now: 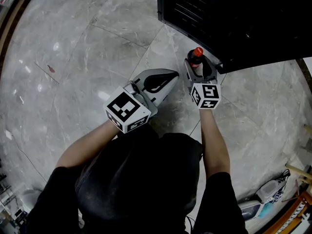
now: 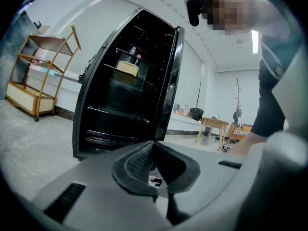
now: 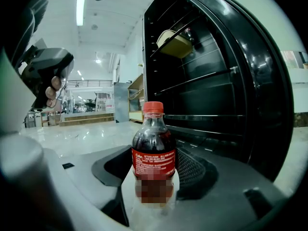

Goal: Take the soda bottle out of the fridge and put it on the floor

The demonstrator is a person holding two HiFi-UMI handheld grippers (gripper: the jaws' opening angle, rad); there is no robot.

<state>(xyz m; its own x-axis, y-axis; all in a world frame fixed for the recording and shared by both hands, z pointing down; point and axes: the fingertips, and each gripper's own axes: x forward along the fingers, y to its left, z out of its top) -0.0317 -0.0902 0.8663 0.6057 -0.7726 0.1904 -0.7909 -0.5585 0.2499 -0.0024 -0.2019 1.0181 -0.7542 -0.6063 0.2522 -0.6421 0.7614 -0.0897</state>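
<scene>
The soda bottle [image 1: 196, 55] has a red cap, a red label and dark drink, and it stands upright just in front of the open black fridge [image 1: 234, 23]. My right gripper [image 1: 199, 66] is shut on it, one pad on each side of its body. In the right gripper view the soda bottle [image 3: 154, 150] fills the gap of the right gripper [image 3: 153, 170], and the pale floor shows right under its base. Whether the base touches the floor I cannot tell. My left gripper [image 1: 171, 75] hangs to the left, shut and empty; the left gripper [image 2: 154, 148] points at the fridge [image 2: 125, 105].
Inside the fridge [image 3: 216, 81], a yellow container [image 3: 175, 44] sits on an upper wire shelf. A wooden shelf rack [image 2: 41, 76] stands left of the fridge, and a table [image 2: 214, 125] stands to its right. The grey marble floor [image 1: 73, 57] spreads out to the left. Small items [image 1: 265, 196] lie at the lower right.
</scene>
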